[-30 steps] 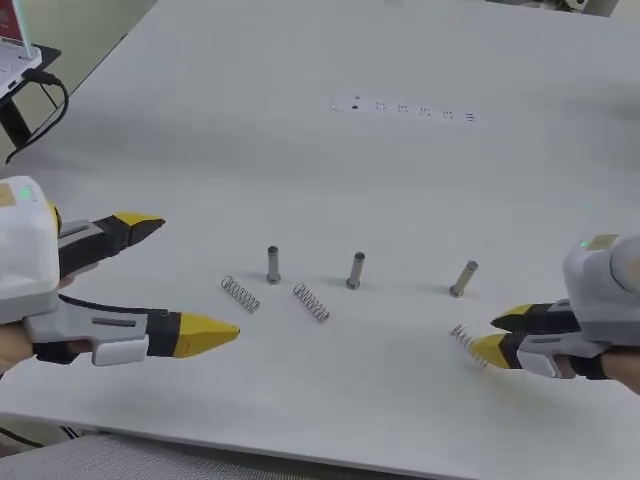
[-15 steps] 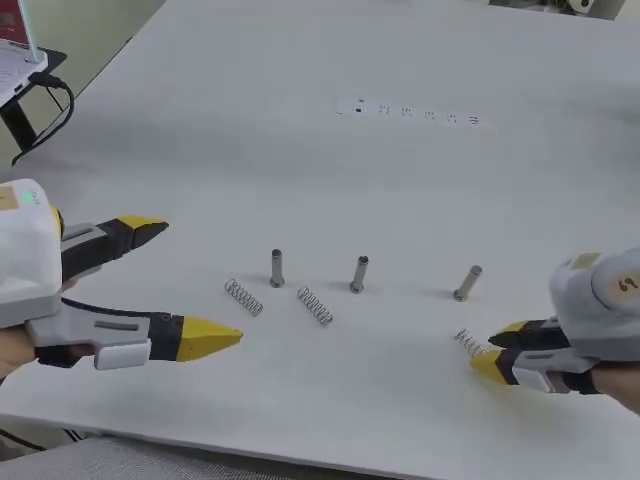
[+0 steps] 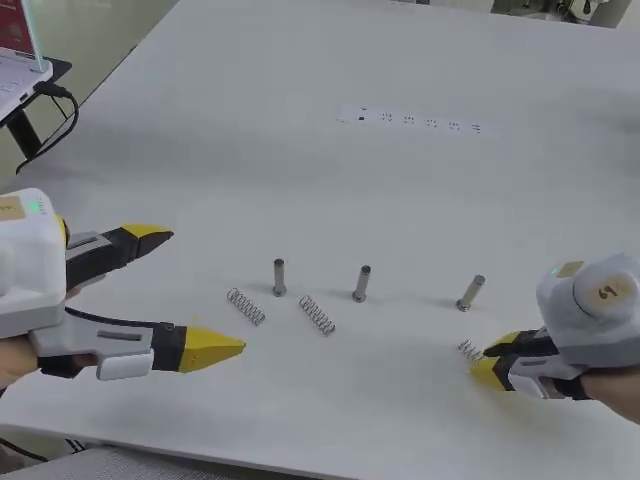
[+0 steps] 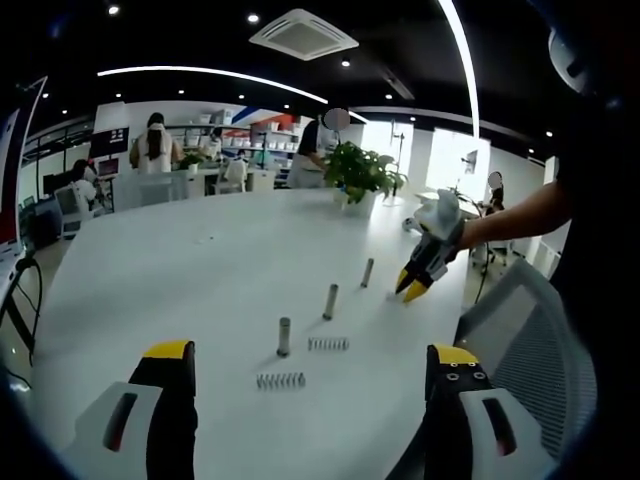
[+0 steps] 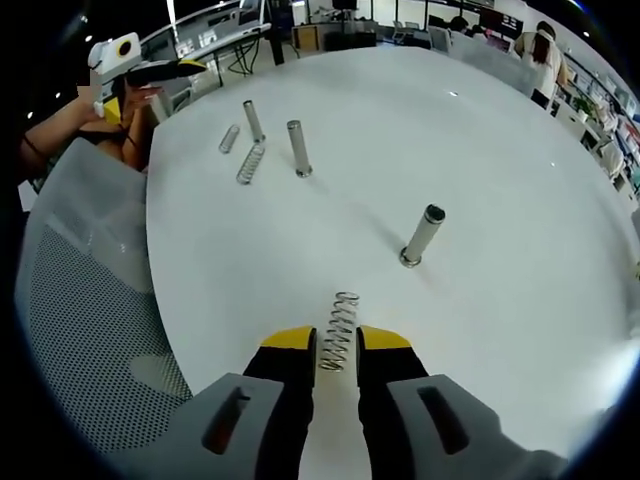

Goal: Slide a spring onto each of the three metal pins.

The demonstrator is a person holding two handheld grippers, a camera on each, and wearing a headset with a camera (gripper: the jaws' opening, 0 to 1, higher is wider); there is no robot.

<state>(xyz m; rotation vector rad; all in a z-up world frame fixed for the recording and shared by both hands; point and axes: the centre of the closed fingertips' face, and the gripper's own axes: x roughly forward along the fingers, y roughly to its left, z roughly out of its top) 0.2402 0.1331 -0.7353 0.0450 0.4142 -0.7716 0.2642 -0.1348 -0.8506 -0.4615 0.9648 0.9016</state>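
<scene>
- A laptop (image 3: 15, 50) sits at the far left edge of the head view, on a separate stand beside the white table (image 3: 300, 180).
- The left gripper (image 3: 205, 291) hovers over the near left part of the table. Its yellow-tipped jaws are spread wide and have hold of nothing.
- The left spring (image 3: 245, 307) lies flat on the table just ahead of the left gripper's tips. It is near the foot of the left pin (image 3: 279, 277) without touching it.
- The left pin stands upright with its shaft bare.
- The middle spring (image 3: 317, 315) lies flat and slanted between the left pin and the middle pin (image 3: 362, 283), a little nearer to the person than both.
- The middle pin stands upright, also bare.
- A white power strip (image 3: 410, 121) lies far back on the table, well apart from the pins.
- The right pin (image 3: 471, 293) stands upright and bare, at the right end of the row of three.
- The right spring (image 3: 470, 350) lies flat in front of the right pin, apart from it. Its near end sits between the tips of the right gripper (image 3: 487, 362).
- In the right gripper view, that gripper's jaws are drawn in to a narrow gap on either side of the spring's near end. Whether the pads actually press on the coils cannot be told.
</scene>
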